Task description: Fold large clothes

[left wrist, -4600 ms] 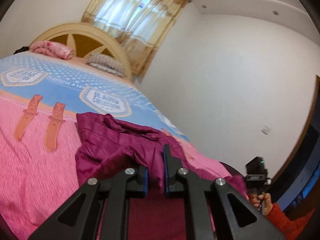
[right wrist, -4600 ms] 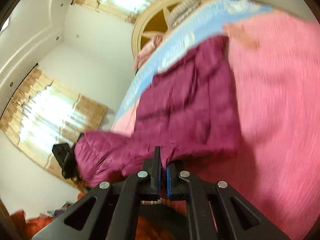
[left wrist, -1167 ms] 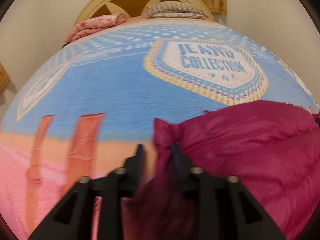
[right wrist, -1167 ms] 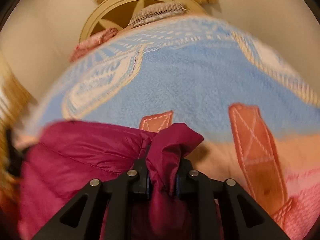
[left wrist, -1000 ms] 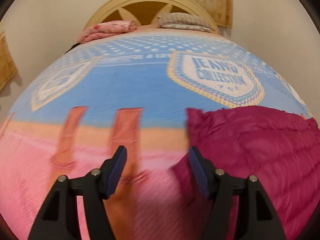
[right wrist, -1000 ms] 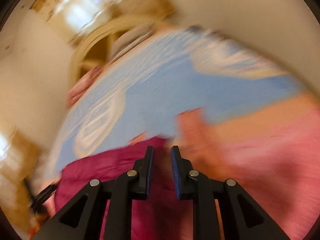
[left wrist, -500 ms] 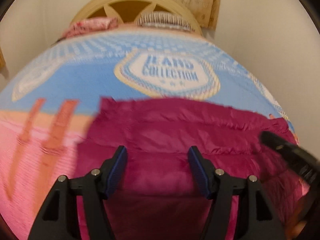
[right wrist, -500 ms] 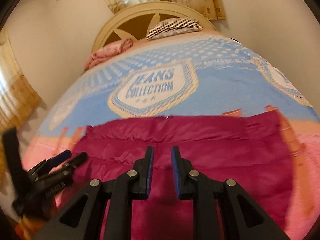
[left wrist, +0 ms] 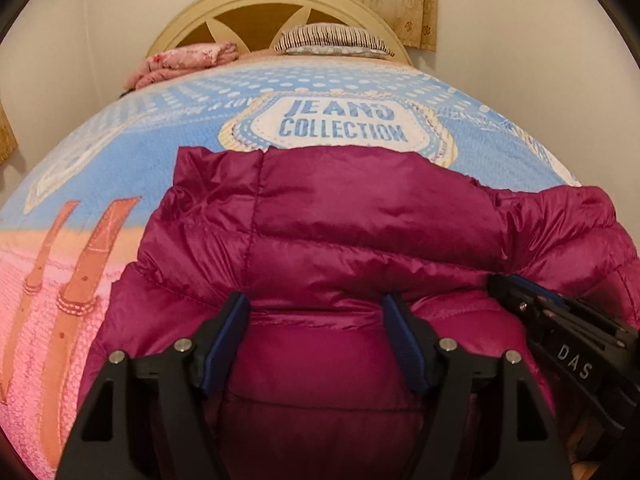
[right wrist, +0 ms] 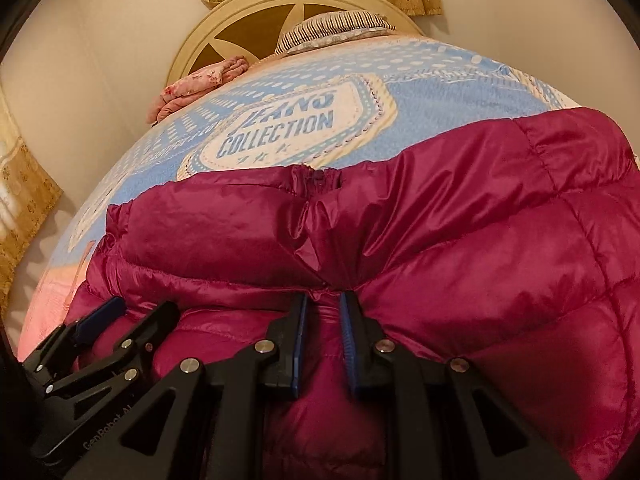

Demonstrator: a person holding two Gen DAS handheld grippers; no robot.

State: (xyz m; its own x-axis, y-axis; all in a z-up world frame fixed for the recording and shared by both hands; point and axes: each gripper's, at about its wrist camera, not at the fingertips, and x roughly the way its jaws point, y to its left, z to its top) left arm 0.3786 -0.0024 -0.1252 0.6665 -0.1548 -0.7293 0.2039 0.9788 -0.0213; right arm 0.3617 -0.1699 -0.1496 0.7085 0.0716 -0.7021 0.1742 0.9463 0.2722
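Because the magenta puffer jacket (left wrist: 360,232) spread on the bed (left wrist: 120,168) is light, soft and slick, grab seams or hem. Left gripper (left wrist: 316,344) fingers opening wide, empty; right gripper (right wrist: 323,336) fingers narrow, apparently unclamped.

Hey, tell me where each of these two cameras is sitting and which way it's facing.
Left wrist: rides the left gripper, looking down across the magenta jacket toward the headboard; its jaws are opening, the right gripper beside it.
Right wrist: rides the right gripper, facing likewise; its jaws stand narrow over a jacket fold, the left gripper lower left.
Shared: jacket, blanket, striped pillow, headboard.
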